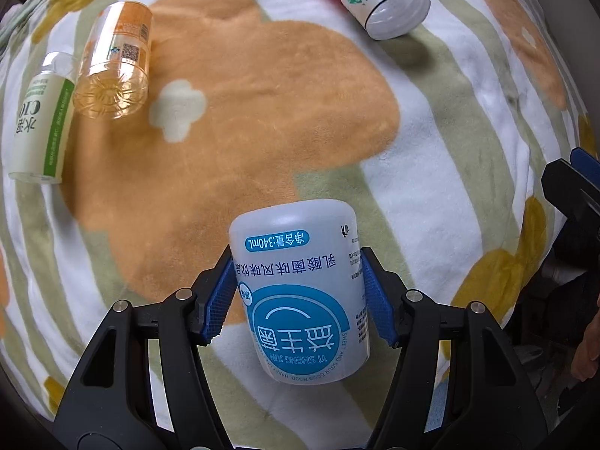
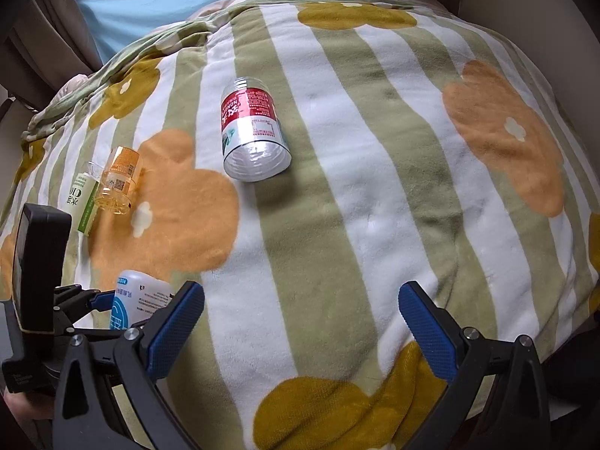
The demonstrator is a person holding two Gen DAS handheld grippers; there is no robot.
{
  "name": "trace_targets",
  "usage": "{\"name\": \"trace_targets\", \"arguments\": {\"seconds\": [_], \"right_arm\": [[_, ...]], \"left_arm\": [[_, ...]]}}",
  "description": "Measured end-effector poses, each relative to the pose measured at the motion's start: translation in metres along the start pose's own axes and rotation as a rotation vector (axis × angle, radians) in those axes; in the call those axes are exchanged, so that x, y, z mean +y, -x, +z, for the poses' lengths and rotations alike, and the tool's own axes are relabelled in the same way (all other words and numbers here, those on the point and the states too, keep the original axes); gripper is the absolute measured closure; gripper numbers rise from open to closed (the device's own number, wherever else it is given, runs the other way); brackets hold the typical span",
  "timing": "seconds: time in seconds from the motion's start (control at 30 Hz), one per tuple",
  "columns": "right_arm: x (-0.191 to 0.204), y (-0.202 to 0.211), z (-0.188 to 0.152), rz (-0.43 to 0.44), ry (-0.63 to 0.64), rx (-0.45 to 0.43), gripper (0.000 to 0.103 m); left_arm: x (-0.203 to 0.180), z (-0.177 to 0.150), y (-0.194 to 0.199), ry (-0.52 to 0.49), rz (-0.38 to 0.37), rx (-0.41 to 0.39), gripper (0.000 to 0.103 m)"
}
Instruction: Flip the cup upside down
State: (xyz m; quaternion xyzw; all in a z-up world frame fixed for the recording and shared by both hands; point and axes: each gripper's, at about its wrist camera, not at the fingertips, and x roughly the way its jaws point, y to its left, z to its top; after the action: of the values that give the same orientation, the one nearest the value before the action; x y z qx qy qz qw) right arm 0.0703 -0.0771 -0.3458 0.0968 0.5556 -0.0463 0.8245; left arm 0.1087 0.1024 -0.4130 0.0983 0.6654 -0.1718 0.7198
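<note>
Four cut-bottle cups on the floral blanket: left gripper pinches the white blue-label cup mid-body, inverted above the blanket, light, thin, squashable, slick; right gripper spread, empty.

A red-labelled cup, orange cup and green-labelled cup lie on a striped blanket.
</note>
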Motion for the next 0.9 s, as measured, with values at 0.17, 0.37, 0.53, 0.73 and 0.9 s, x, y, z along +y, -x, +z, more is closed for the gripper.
{"name": "trace_targets", "arguments": {"seconds": [0.17, 0.37, 0.53, 0.73, 0.9], "right_arm": [[-0.005, -0.001, -0.018, 0.015, -0.004, 0.025, 0.0], [-0.004, 0.006, -0.021, 0.067, -0.002, 0.034, 0.0], [0.005, 0.012, -0.009, 0.131, 0.016, 0.066, 0.0], [0.037, -0.008, 0.013, 0.334, 0.061, 0.256, 0.0], [0.073, -0.053, 0.02, 0.389, 0.067, 0.458, 0.0]], "left_arm": [[-0.012, -0.006, 0.002, -0.019, 0.022, -0.06, 0.04], [-0.024, -0.015, 0.021, -0.019, -0.014, -0.111, 0.0], [-0.005, -0.039, 0.063, 0.013, 0.044, -0.154, 0.0], [0.043, -0.077, 0.09, 0.149, 0.038, -0.136, 0.0], [0.066, -0.094, 0.094, 0.245, 0.031, -0.147, 0.0]]}}
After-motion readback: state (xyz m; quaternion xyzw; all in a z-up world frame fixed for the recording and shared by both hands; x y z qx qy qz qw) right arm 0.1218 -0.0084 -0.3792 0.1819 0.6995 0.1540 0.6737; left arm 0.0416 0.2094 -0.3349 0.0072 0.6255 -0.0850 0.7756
